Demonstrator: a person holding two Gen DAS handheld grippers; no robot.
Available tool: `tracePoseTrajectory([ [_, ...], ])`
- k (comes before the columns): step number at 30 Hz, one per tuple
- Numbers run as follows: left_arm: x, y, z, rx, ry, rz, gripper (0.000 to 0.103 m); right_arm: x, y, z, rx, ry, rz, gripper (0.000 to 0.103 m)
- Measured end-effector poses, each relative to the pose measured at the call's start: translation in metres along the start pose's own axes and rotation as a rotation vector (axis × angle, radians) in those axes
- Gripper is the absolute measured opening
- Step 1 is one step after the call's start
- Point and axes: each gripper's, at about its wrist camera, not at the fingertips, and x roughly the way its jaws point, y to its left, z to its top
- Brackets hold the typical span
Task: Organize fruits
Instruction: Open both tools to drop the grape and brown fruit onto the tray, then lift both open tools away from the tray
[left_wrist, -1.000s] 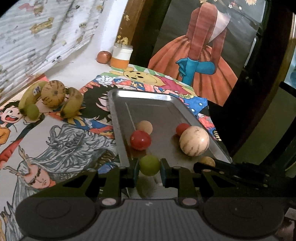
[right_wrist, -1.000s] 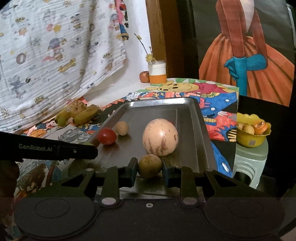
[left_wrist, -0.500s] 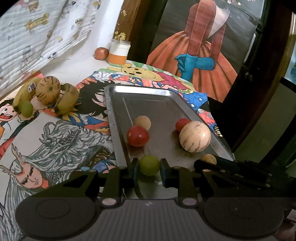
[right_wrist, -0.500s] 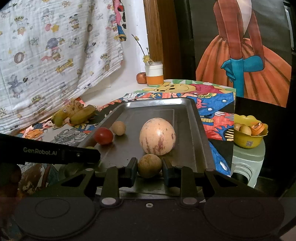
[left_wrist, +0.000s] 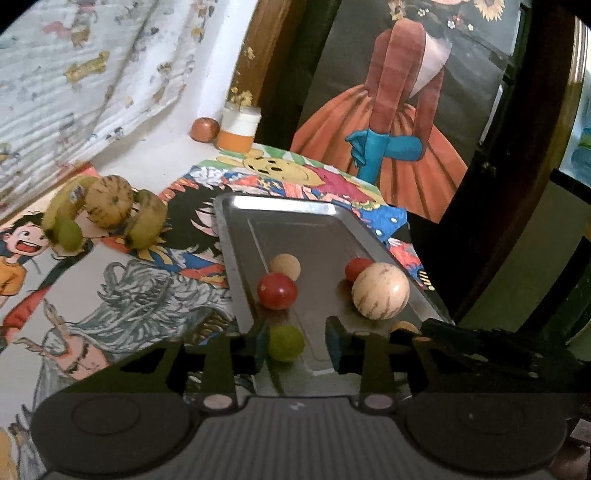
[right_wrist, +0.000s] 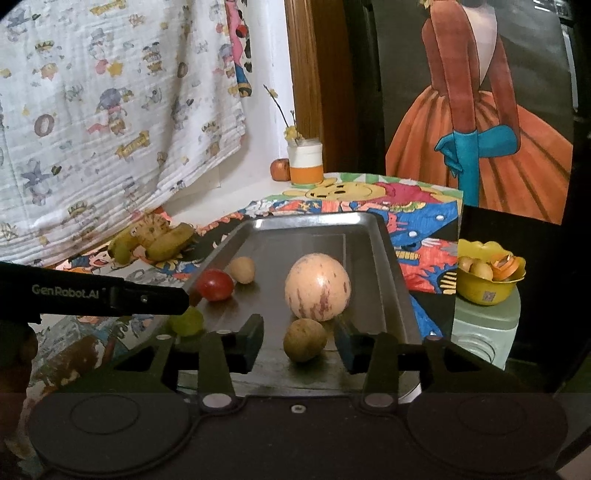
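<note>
Both grippers are letting go over the near end of the metal tray (left_wrist: 236, 258). The left gripper (left_wrist: 297, 345) has its jaws opening, with the green fruit (left_wrist: 286, 342) between them — it seems to touch the left pad only. The right gripper (right_wrist: 299, 341) is opening too, the brown fruit (right_wrist: 304, 339) sitting loose between its pads. Release is the step in hand; next, each should back away without nudging the fruit, then go for the bananas (left_wrist: 144, 225).

"GenRobot.AI" is printed in white on the left gripper (right_wrist: 177, 295); nothing else legible.
</note>
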Motion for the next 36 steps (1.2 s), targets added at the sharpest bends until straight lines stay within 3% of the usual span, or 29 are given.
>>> tracePoseTrajectory([
  [2, -0.007, 0.003, 0.0, -0.01, -0.013, 0.007, 0.048, -0.005, 0.002, 0.002, -0.001, -0.008, -0.001, 0.055],
  [4, -0.015, 0.005, 0.0, -0.022, -0.033, 0.018, 0.07, -0.011, 0.004, 0.003, -0.004, -0.014, -0.004, 0.06],
  [8, -0.033, 0.011, -0.001, -0.034, -0.069, 0.044, 0.079, -0.022, 0.01, 0.005, -0.005, -0.028, -0.006, 0.07],
  [13, -0.054, 0.021, -0.002, -0.059, -0.109, 0.085, 0.1, -0.038, 0.017, 0.008, 0.0, -0.046, 0.001, 0.089],
  [18, -0.074, 0.03, -0.008, -0.067, -0.131, 0.122, 0.103, -0.051, 0.027, 0.01, -0.003, -0.052, -0.001, 0.102],
  [36, -0.115, 0.065, -0.051, -0.096, -0.017, 0.195, 0.103, -0.071, 0.071, -0.02, 0.01, 0.105, 0.019, 0.102],
])
